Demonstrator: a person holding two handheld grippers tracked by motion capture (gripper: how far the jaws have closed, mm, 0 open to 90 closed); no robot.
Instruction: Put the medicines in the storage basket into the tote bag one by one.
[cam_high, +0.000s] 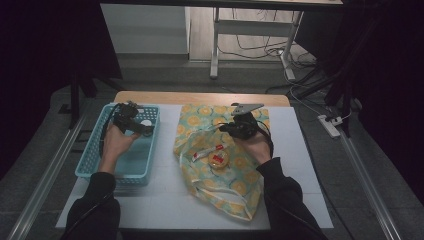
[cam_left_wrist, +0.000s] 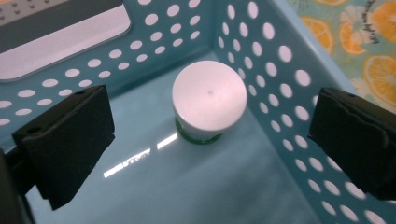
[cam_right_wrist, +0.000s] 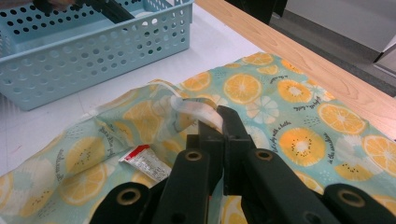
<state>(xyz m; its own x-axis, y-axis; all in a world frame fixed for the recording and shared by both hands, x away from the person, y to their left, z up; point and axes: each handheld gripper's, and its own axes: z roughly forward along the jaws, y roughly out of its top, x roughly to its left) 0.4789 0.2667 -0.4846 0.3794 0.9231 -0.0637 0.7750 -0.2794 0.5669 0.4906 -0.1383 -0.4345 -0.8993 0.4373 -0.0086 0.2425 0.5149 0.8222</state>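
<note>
basket, light blue and perforated, count one, serves as the landmark. inside the basket, near its far corner, stands one small jar with a white lid and a green base. left gripper hangs over the far end of the basket; in the left gripper view its two jaws are spread wide, one on either side of the jar and clear of it, gripping nothing. beside the basket, toward the right gripper, lies one fabric bag printed with orange slices. right gripper sits over the bag's far half with its two jaws pressed together, pinching a fold of the bag. on the bag rest one round yellow item and one red-and-white packet.
</note>
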